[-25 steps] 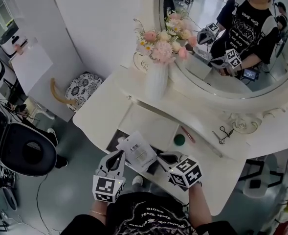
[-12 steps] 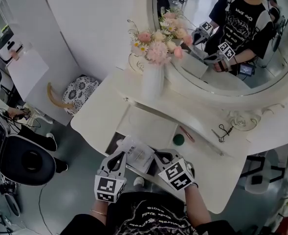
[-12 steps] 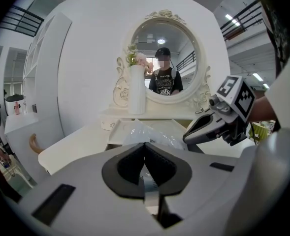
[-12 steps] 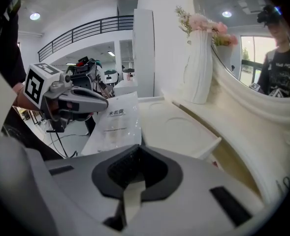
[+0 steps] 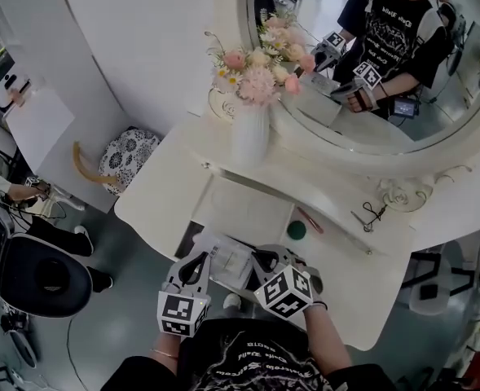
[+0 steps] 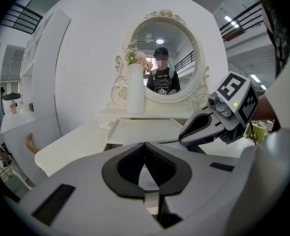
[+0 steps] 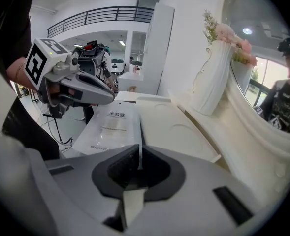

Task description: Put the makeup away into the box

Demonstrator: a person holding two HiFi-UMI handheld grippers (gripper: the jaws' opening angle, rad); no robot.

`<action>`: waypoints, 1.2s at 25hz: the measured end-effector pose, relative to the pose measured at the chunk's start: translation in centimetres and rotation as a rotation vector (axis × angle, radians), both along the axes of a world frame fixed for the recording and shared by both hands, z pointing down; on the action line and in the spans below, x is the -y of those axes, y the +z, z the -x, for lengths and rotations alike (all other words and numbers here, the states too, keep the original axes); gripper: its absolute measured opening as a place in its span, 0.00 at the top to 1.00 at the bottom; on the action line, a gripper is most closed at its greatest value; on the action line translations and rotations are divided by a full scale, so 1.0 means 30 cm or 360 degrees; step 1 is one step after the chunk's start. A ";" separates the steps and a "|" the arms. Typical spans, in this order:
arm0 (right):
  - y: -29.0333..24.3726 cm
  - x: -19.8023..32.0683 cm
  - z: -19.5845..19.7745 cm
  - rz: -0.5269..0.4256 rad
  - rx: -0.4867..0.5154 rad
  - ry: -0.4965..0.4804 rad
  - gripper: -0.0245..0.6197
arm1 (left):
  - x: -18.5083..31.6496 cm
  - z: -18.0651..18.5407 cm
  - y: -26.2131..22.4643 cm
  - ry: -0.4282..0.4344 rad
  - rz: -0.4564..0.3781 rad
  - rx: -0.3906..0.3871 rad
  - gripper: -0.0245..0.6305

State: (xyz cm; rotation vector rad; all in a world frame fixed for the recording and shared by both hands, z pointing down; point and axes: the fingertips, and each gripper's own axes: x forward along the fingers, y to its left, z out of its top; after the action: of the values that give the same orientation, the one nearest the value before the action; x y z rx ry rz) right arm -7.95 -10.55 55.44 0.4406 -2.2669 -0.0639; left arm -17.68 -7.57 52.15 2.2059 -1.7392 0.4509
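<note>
**Head view.** A white rectangular foil sachet point(image 5: 227, 255) is held over the near edge of the white dressing tabletop point(image 5: 162, 190), at 6 o'clock in the frame. The left tongs point(image 5: 198, 259) are clenched on its 9 o'clock edge. The right tongs point(image 7: 139, 155) are clenched on its 3 o'clock edge, which shows end-on between the pads. A small green round object point(image 5: 297, 230) lies at 1 o'clock of the sachet. A tall white vase of pink flowers point(image 5: 250, 137) stands at 12 o'clock, before the oval mirror point(image 5: 402, 88).
</note>
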 end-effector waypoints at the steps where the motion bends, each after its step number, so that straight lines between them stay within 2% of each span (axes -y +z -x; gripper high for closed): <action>1: 0.001 0.003 0.001 -0.0003 -0.0011 0.0007 0.94 | 0.001 0.000 0.000 0.0002 -0.0001 -0.0006 0.94; 6: 0.007 0.010 -0.001 -0.0009 -0.0025 0.0072 0.93 | 0.000 -0.001 0.002 0.0015 -0.0004 -0.0027 0.94; 10: -0.007 0.008 -0.008 0.0000 0.0017 0.0130 0.79 | 0.002 0.000 0.007 0.0015 -0.0011 -0.0038 0.94; 19: -0.024 0.013 -0.059 0.0007 0.0056 0.0247 0.79 | 0.007 -0.022 0.002 0.0035 -0.0032 -0.0058 0.94; 27: -0.069 0.000 -0.095 0.0141 0.0337 0.0438 0.79 | -0.002 -0.026 -0.019 0.0039 -0.0068 -0.0053 0.94; 30: -0.090 0.001 -0.112 0.0143 0.0418 0.0490 0.75 | -0.003 -0.038 -0.034 0.0047 -0.0089 -0.0058 0.94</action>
State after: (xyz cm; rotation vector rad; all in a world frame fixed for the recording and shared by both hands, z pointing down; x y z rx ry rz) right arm -4.58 -10.57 52.75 0.7822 -2.4160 0.2660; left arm -16.54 -7.49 51.12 2.2664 -1.7228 0.3705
